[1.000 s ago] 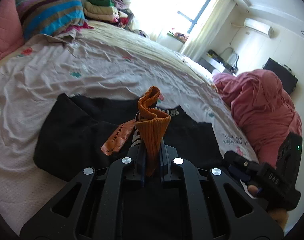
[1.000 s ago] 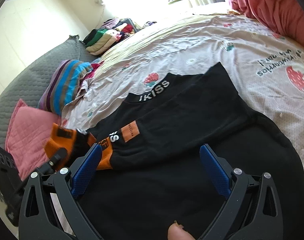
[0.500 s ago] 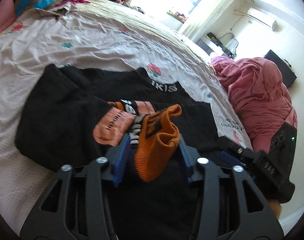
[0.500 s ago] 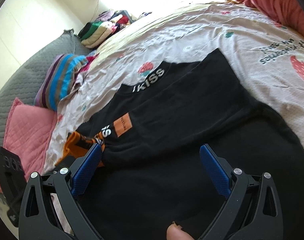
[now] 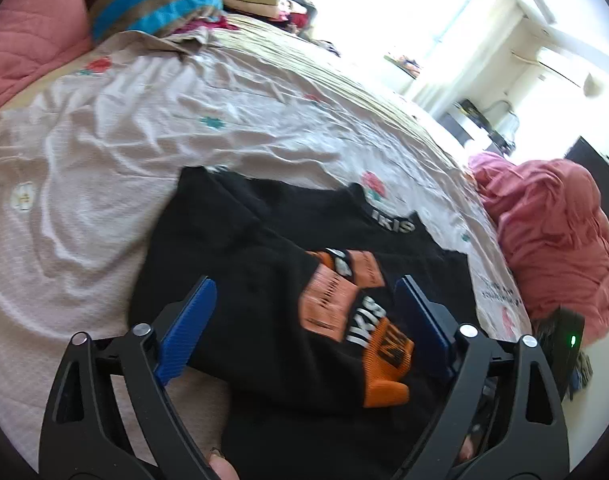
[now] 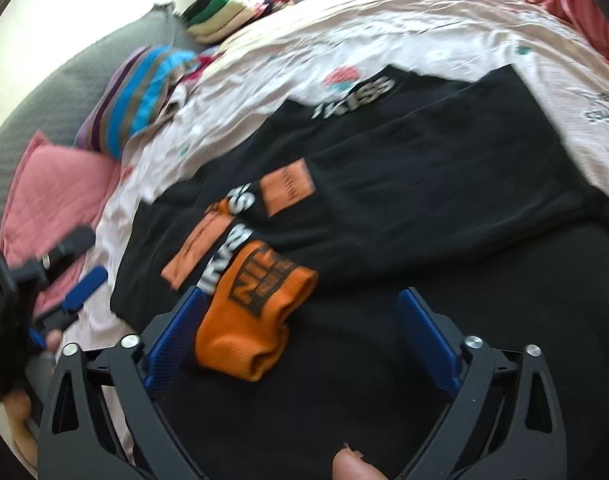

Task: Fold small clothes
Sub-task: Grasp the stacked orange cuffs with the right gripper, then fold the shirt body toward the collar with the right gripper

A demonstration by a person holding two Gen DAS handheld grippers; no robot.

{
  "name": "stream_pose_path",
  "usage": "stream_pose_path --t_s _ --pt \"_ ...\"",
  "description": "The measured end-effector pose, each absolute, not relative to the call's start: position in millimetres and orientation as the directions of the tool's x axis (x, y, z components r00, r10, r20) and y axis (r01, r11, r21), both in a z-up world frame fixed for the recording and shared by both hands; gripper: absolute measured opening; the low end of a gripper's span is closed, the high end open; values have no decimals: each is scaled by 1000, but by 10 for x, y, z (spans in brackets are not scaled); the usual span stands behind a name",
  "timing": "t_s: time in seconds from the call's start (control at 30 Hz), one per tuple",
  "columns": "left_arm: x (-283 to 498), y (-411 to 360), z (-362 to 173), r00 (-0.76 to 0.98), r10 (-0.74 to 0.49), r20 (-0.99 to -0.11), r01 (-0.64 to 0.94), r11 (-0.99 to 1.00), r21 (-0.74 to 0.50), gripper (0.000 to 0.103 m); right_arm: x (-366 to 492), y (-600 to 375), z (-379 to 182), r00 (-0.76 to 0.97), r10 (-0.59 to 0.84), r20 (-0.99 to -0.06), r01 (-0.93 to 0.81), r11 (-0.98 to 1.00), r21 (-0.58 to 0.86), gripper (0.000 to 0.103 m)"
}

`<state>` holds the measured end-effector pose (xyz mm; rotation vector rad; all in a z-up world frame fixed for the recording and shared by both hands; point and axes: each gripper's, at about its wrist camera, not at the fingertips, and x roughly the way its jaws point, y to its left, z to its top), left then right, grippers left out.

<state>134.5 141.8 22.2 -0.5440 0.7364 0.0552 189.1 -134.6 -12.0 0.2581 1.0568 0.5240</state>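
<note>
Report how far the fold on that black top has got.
Done: both sleeves of the black top are folded in across its body, the orange cuff lying flat on top. In hand: nothing; the left gripper and right gripper both hang open above it. Left: the body itself looks not yet folded, spread on the bedsheet.

Left wrist view: close above the bed (image 5: 104, 152), facing along its jaws toward the window. Right wrist view: equally close, facing the pillows at the bed's head (image 6: 444, 28). Both views share the black sweater (image 5: 244, 272) (image 6: 424, 184) and its orange cuff (image 5: 384, 372) (image 6: 252, 316).
</note>
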Motion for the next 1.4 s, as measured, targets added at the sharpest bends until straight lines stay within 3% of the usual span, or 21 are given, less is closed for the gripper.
stream_pose_path --t_s 0.17,0.33,0.4,0.47,0.87,1.13,1.4 --pt "1296 1624 230 753 -94 -651 -291 840 -458 93 1885 -1163 -244 362 512 -779 -279 857 433 73" --pt "1281 1766 234 755 -64 -652 -333 820 -466 94 1906 -1106 -221 357 530 -769 -302 845 442 38" --pt "1272 1793 236 754 -53 -655 -347 815 -464 94 1903 -1037 -182 352 538 -766 -338 836 431 17" --pt "1265 1825 235 748 -39 -662 -364 811 -458 94 1875 -978 -97 363 533 -764 -384 833 398 9" --pt "1162 2065 303 755 36 -655 -424 789 -445 94 1865 -782 869 510 583 -632 -618 760 202 7" --pt "1194 2123 342 757 52 -651 -426 795 -432 94 2119 -975 1249 608 549 -574 -595 793 129 6" --pt "1303 2056 377 766 63 -640 -400 826 -398 93 2271 -1311 1281 678 476 -560 -525 847 83 6"
